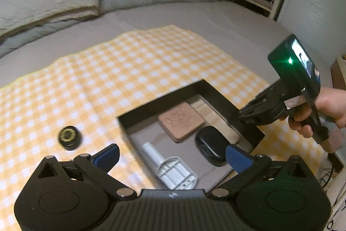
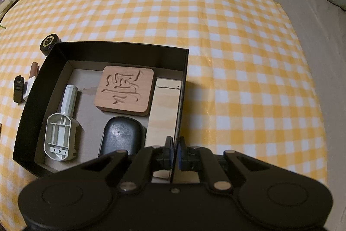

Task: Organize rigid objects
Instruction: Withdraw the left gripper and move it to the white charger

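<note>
Box (image 2: 121, 46) sits lower left of the right view, holding four items; right gripper (image 2: 175, 152) is clamped on its wall, likely steadying it. Left gripper (image 1: 170, 155) hovers above, jaws wide, empty. Jar (image 1: 69, 138) remains outside, left.

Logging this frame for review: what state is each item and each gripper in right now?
Left gripper: open, holding nothing.
Right gripper: shut on the box wall.
Black box: open-topped, on the checkered cloth.
Carved wooden block: flat in the box.
Black case: closed, in the box.
White plastic part: lying in the box.
Black round jar: lid on, outside the box.
</note>
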`<state>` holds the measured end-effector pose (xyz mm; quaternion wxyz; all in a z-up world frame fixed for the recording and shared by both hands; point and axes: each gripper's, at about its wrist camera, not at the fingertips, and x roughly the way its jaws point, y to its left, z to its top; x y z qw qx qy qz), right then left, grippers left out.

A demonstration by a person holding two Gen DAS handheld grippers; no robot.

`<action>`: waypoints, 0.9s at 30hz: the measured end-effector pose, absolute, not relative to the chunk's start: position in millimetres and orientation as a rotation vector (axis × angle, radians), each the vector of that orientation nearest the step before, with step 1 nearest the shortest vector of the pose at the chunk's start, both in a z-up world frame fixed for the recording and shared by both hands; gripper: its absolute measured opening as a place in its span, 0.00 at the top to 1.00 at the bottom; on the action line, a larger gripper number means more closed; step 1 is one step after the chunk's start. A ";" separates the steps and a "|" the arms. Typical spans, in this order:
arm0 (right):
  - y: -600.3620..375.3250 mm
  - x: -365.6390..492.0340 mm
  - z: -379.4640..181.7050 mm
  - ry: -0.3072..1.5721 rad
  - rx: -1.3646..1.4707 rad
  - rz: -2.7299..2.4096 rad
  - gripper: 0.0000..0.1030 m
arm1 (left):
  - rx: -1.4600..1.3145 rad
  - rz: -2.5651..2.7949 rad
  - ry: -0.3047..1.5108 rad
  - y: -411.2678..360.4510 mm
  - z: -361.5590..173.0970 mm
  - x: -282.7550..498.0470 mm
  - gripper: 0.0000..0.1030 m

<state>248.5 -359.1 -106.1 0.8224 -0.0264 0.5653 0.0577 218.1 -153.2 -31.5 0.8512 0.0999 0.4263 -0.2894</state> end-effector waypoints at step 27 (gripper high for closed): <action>-359.8 250.9 -106.8 1.205 -0.072 0.119 0.95 | 0.165 -0.344 1.002 -1.5 -59.6 191.8 0.01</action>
